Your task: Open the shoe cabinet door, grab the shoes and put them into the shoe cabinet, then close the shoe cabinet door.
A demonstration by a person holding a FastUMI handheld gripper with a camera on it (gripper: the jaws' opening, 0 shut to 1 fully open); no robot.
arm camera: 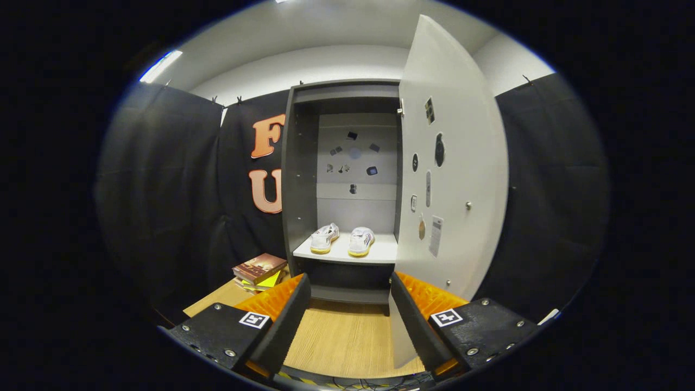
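The shoe cabinet [300, 179] stands straight ahead, well beyond the fingers, dark grey with a pale back panel. Its door [461, 163] is swung wide to the right, its pale inner face toward me with several stickers on it. Two white shoes with yellow soles, the left shoe [324, 238] and the right shoe [361, 240], sit side by side on the white shelf [380, 252] inside. My gripper [350, 296] is open with nothing between its fingers, held back from the cabinet above the wooden table [347, 339]. The right finger [415, 320] lies close to the door's lower edge.
A small stack of books [259, 270] lies on the table to the left of the cabinet, just ahead of the left finger. Black cloth walls close in on both sides. Several small dark objects are stuck on the cabinet's back panel [355, 157].
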